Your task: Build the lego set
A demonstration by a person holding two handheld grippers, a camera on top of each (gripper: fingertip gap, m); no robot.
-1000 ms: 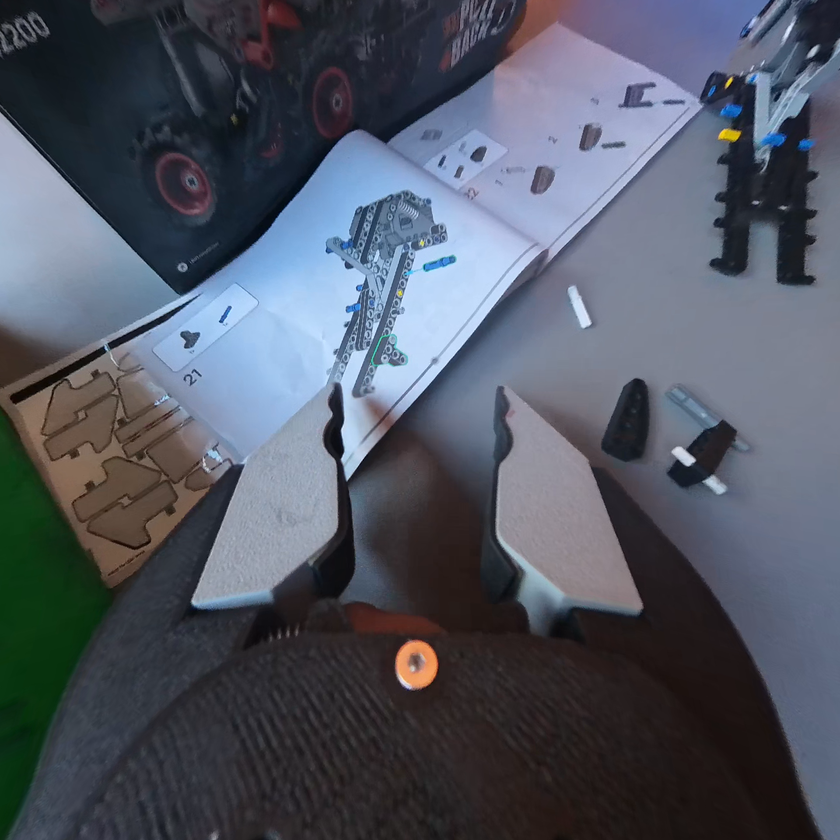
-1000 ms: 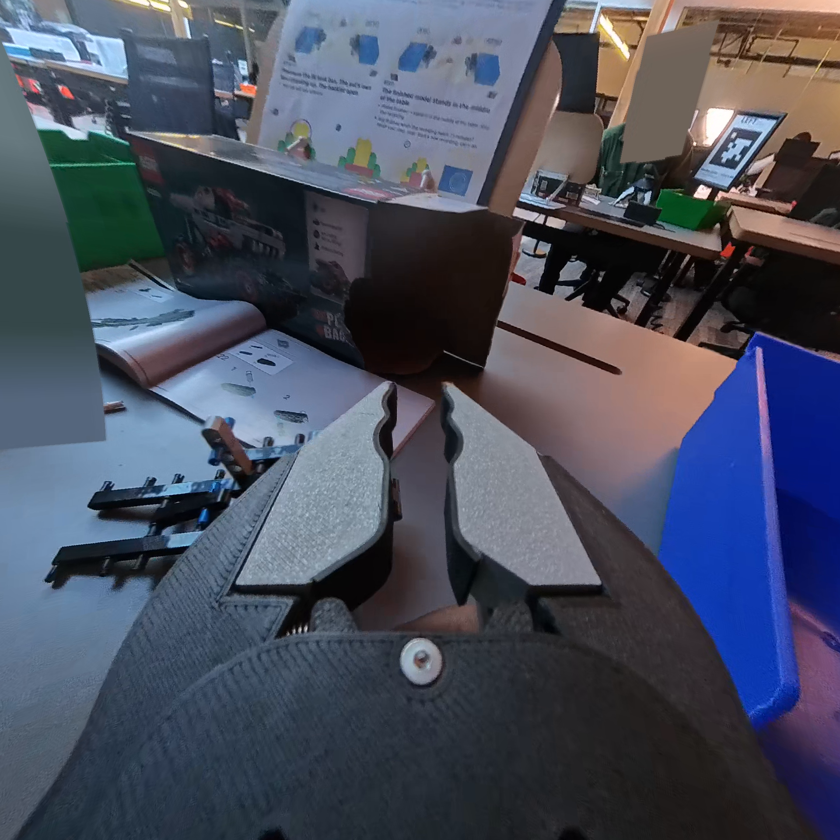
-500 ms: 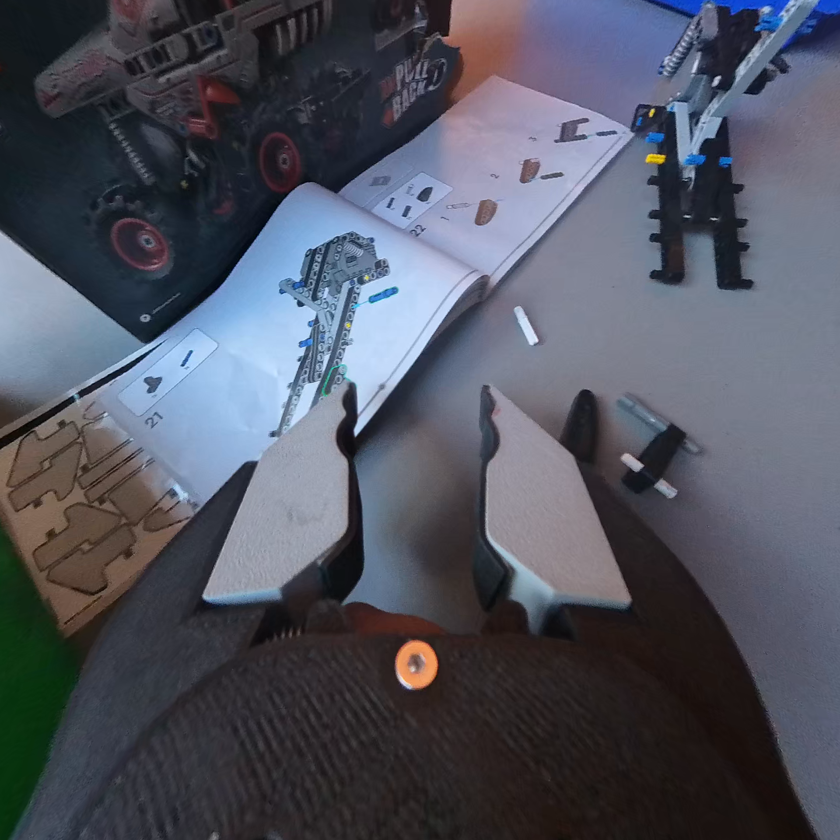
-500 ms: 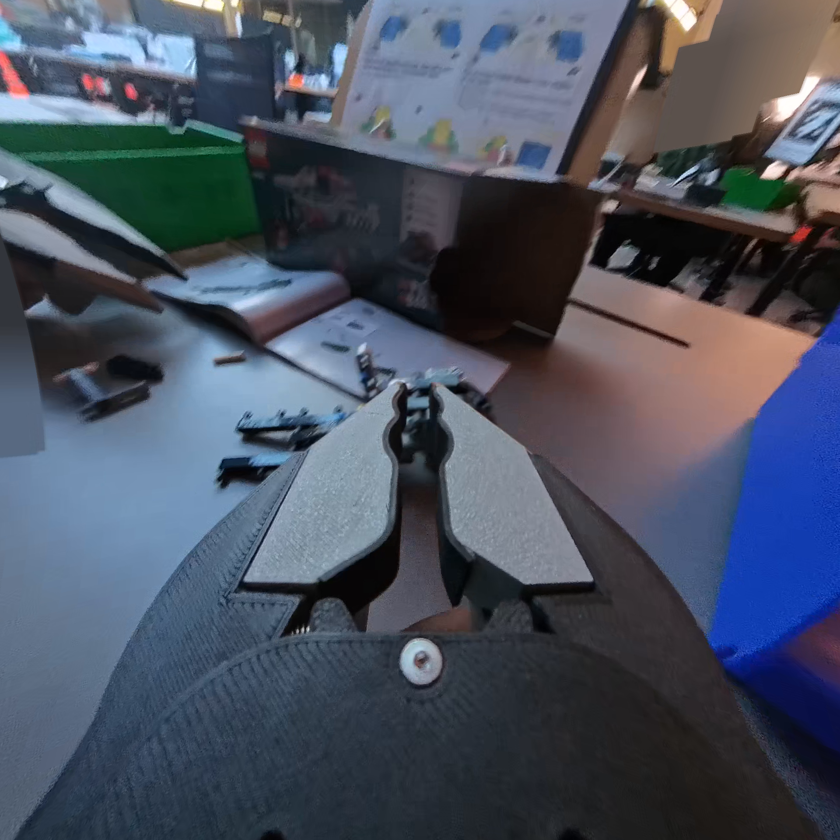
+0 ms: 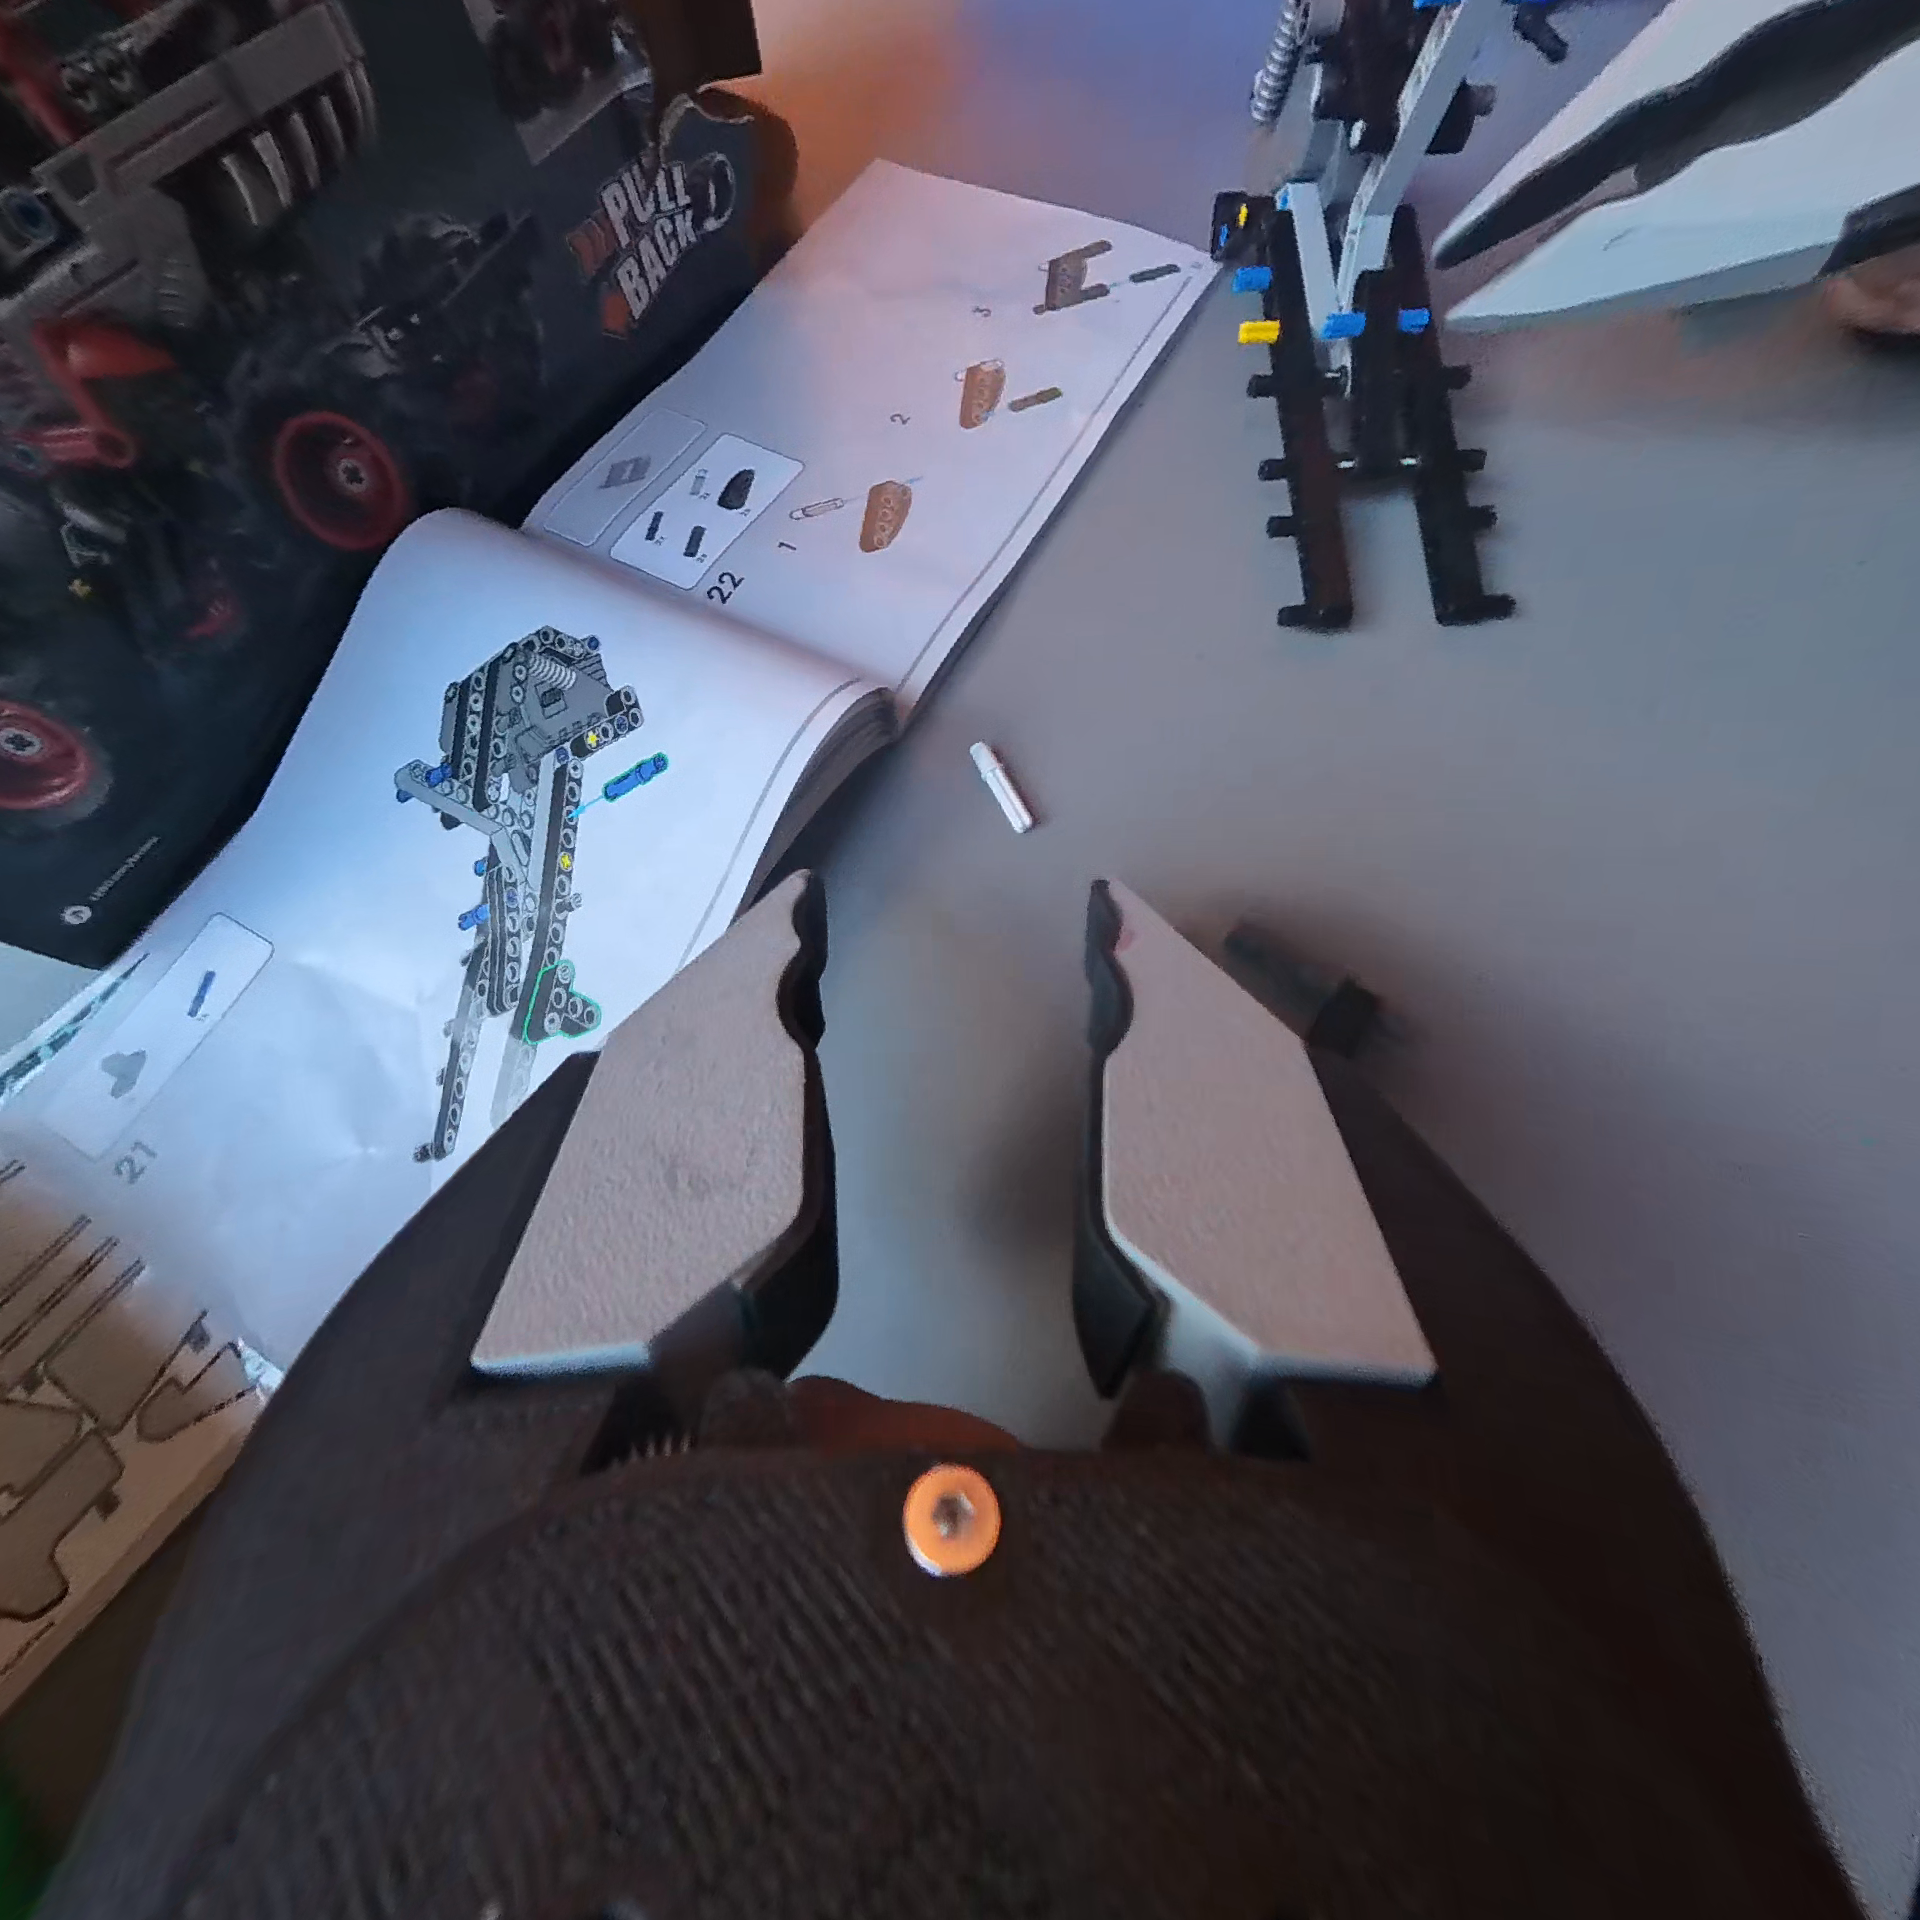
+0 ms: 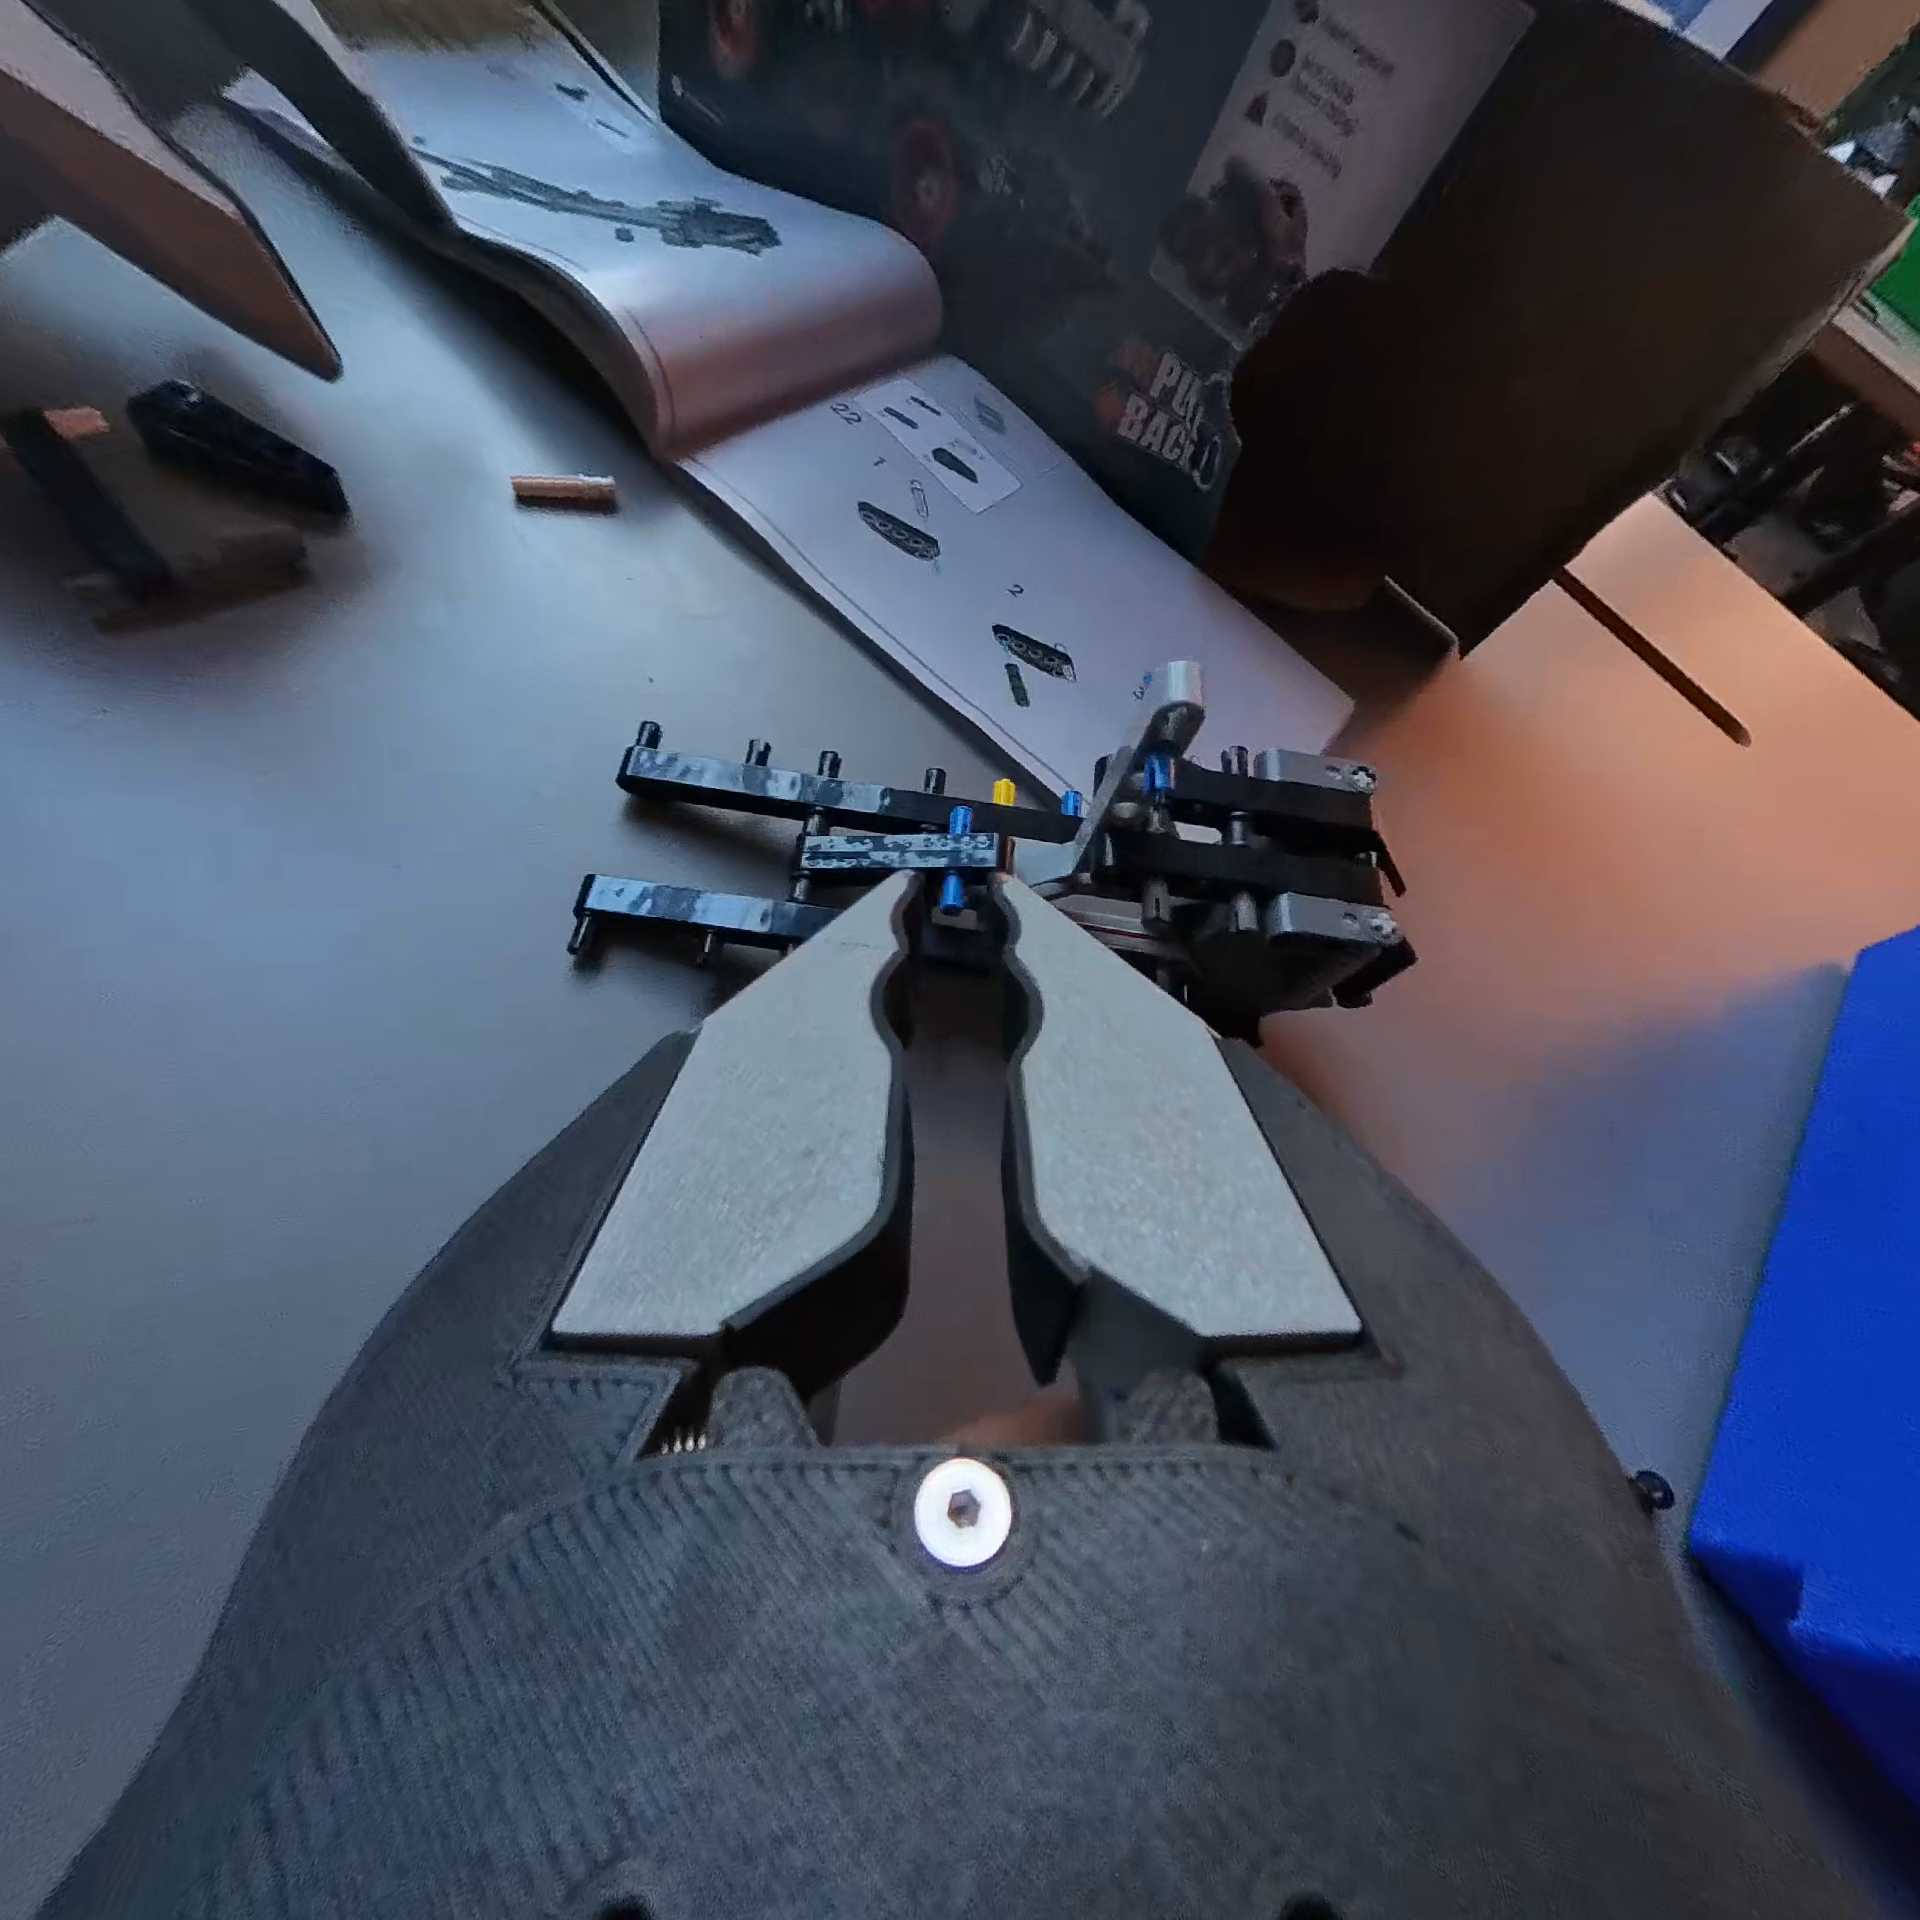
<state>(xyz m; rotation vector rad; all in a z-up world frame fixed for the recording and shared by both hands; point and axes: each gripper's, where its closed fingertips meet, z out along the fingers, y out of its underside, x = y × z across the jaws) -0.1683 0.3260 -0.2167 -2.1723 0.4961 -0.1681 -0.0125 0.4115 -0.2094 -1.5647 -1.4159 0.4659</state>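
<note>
Lego frame [image 6: 914, 842] lengthwise, beams leftward

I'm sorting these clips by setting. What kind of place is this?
Probably a shared workroom or lab rather than a home. A grey worktable holds an open instruction booklet, the set's box and a half-built lego assembly, beside a blue bin; another table stands behind.

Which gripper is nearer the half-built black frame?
Right. The right gripper has its tips at the black frame; the left gripper hovers over bare table, well away from it.
</note>
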